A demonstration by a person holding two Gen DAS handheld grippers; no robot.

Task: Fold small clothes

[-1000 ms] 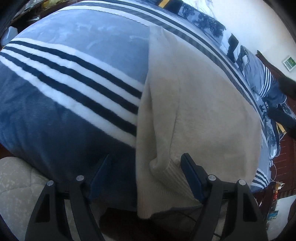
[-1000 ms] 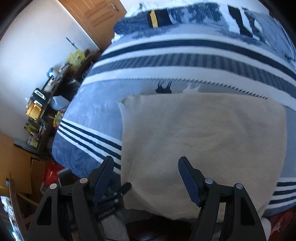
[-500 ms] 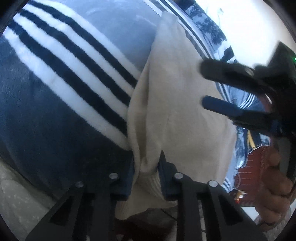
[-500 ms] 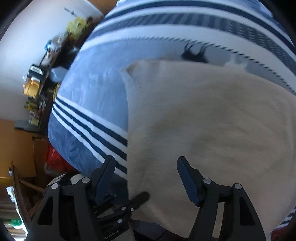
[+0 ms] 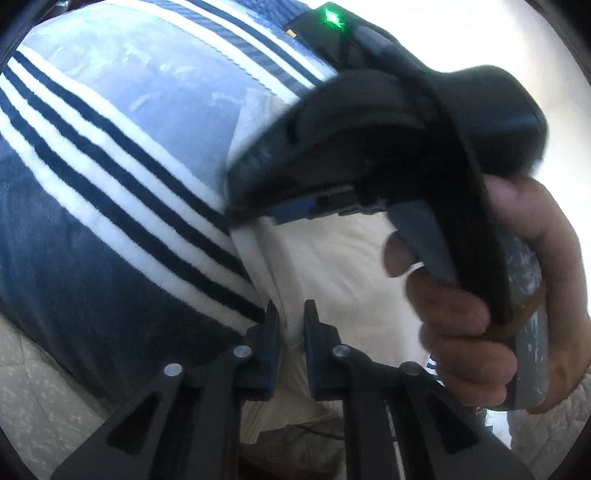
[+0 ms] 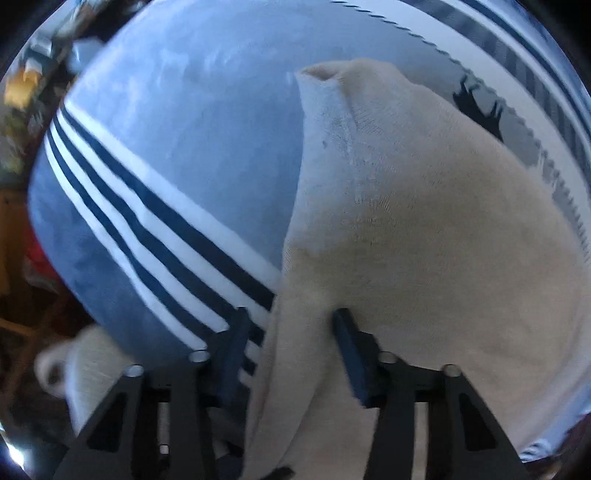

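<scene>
My left gripper (image 5: pixel 290 325) pinches a fold at the near edge of the cream sweater (image 6: pixel 424 229), which lies on the striped blue blanket (image 6: pixel 177 155). My right gripper (image 6: pixel 288 339) is closing around a raised ridge of the sweater; whether its pads touch yet, I cannot tell. My right hand (image 5: pixel 487 295) and its tool hide most of the sweater in the left view.

Your work surface is a bed under a blue plush blanket (image 6: pixel 192 155) banded with navy and white stripes. Left of the blanket, blurred clutter (image 6: pixel 22 85) and brown wood. Beyond its far edge, a washed-out bright wall (image 5: pixel 461 33). Below its near edge, cream quilting (image 5: pixel 33 391).
</scene>
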